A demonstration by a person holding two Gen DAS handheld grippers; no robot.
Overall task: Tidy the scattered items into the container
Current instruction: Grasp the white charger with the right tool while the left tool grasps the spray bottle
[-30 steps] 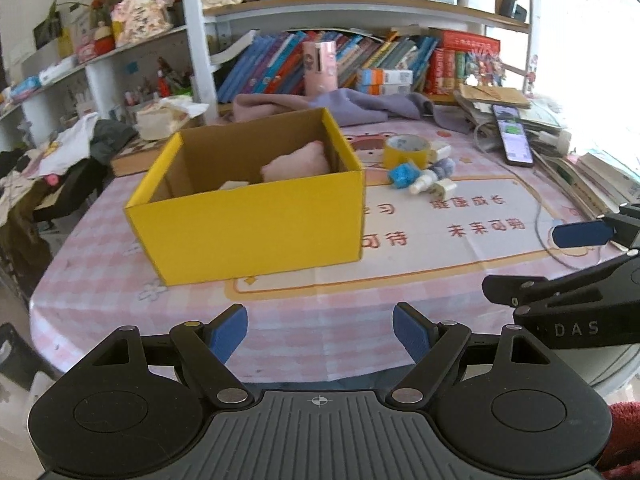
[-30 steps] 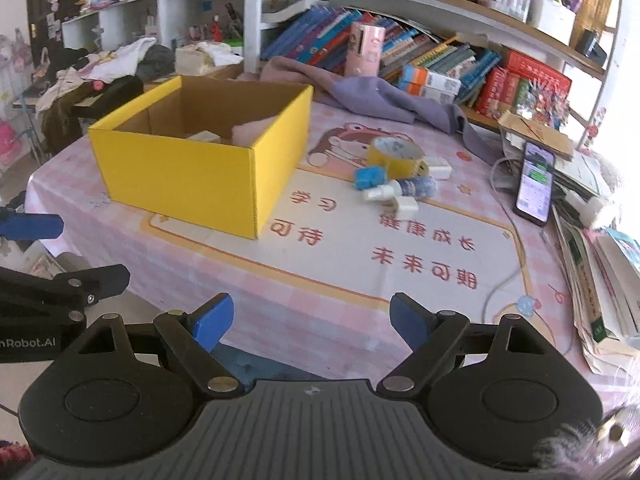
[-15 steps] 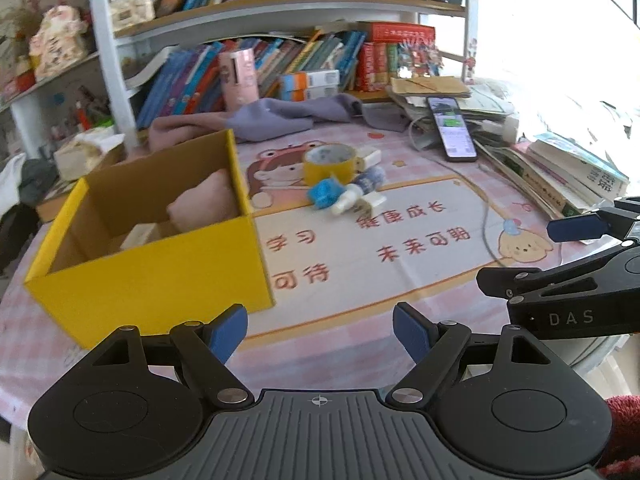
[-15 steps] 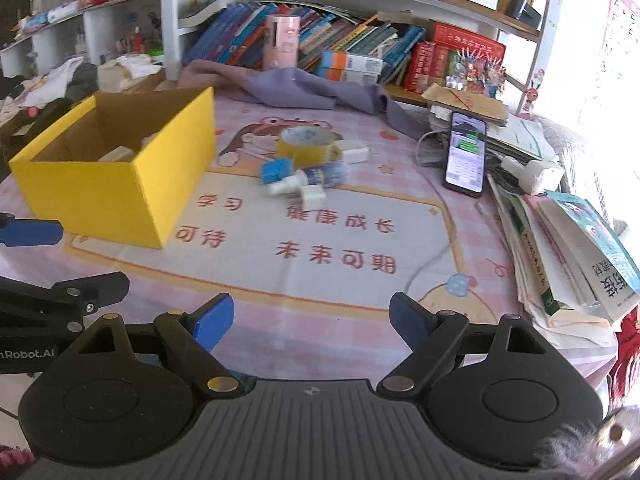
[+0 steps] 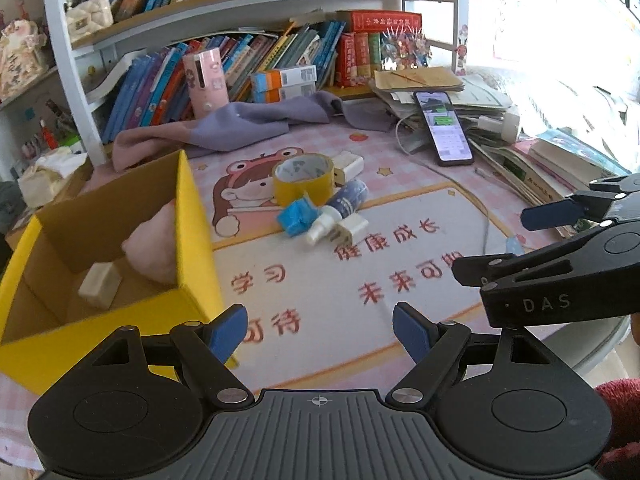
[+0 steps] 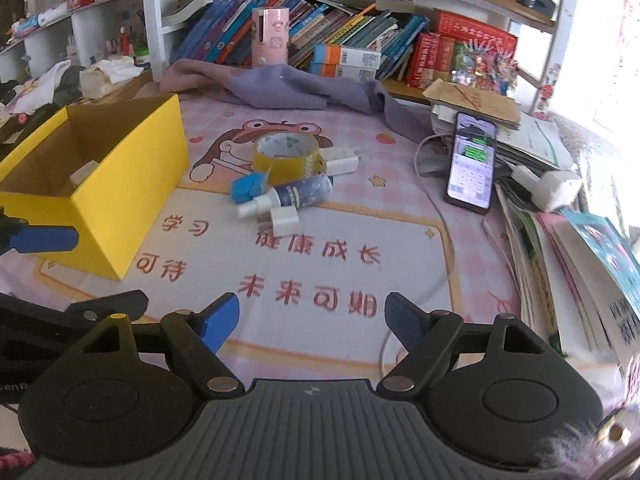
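Observation:
A yellow cardboard box (image 5: 196,236) (image 6: 132,184) stands open on the left of the pink mat, with a pink soft item (image 5: 152,244) and a white block (image 5: 99,285) inside. To its right lies a cluster: yellow tape roll (image 5: 303,178) (image 6: 286,156), blue block (image 5: 297,218) (image 6: 246,187), spray bottle (image 5: 340,210) (image 6: 294,197) and two white plugs (image 5: 350,227) (image 6: 285,219). My left gripper (image 5: 319,328) is open and empty near the table's front. My right gripper (image 6: 312,318) is empty, its jaws closing, well short of the cluster.
A phone (image 6: 472,162) leans on a pile of papers at the right, with a white cable (image 6: 444,216) trailing over the mat. Books (image 6: 580,276) lie stacked along the right edge. A purple cloth (image 6: 280,88) and a bookshelf (image 5: 256,68) are behind.
Both views have swung to the right: the yellow box slid left and the cluster of small items came closer to centre. The right gripper's fingertips stand slightly nearer each other.

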